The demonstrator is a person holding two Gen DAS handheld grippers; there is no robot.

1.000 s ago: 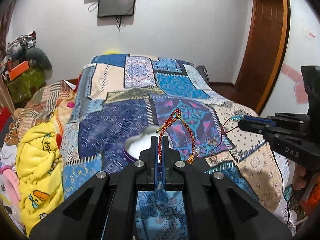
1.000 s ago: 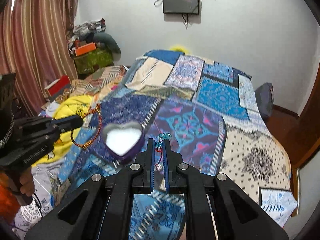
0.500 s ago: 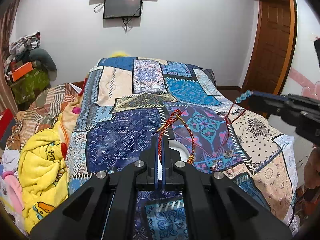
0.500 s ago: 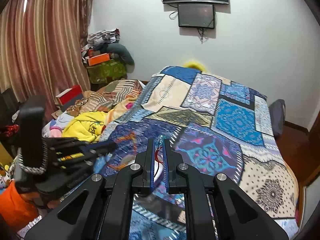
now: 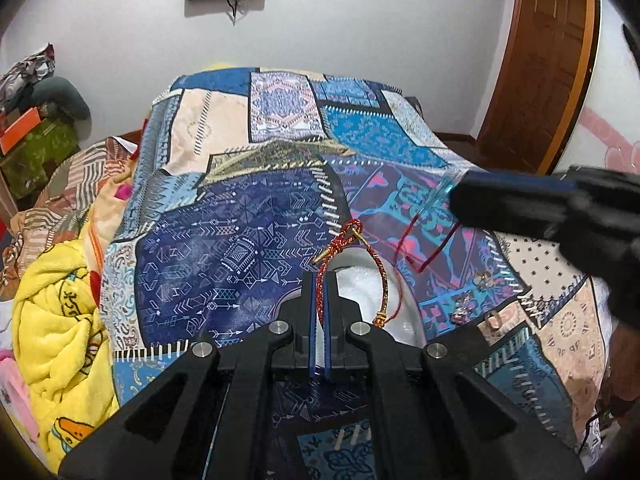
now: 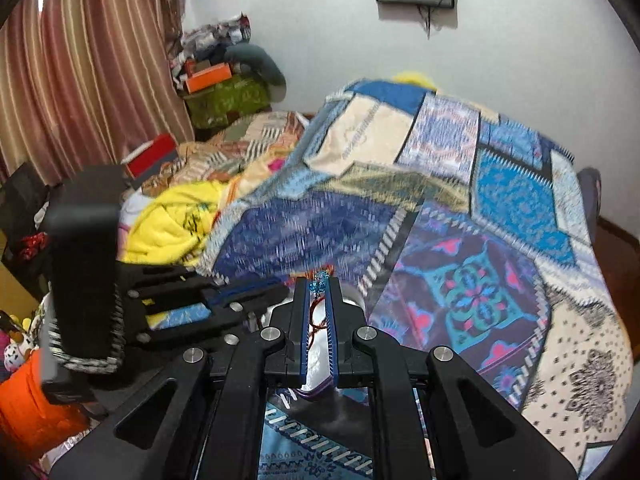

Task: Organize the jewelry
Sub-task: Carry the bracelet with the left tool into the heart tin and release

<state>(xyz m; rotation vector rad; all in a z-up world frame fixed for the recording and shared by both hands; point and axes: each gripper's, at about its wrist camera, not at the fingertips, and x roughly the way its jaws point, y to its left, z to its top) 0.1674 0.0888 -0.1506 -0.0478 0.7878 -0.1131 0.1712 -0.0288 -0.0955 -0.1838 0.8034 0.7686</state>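
Observation:
My left gripper (image 5: 319, 276) is shut on a red and gold braided bracelet (image 5: 352, 252) that loops up over a white-lined jewelry box (image 5: 368, 296) on the bed. My right gripper (image 6: 319, 280) is shut on a thin red cord bracelet (image 6: 316, 316) with blue beads (image 6: 319, 278) at the fingertips. In the left wrist view the right gripper (image 5: 456, 200) comes in from the right, the red cord (image 5: 432, 248) hanging from it above the box. The box (image 6: 316, 356) shows partly under the right gripper. The left gripper (image 6: 276, 292) sits close at its left.
Small jewelry pieces (image 5: 484, 278) lie on the patchwork quilt (image 5: 240, 248) right of the box. A yellow blanket (image 5: 56, 320) and piled clothes lie at the left of the bed. A wooden door (image 5: 532, 60) stands far right, a curtain (image 6: 80, 60) far left.
Both grippers have dropped and closed in over the box with their bracelets. The right gripper has moved left, toward the left gripper.

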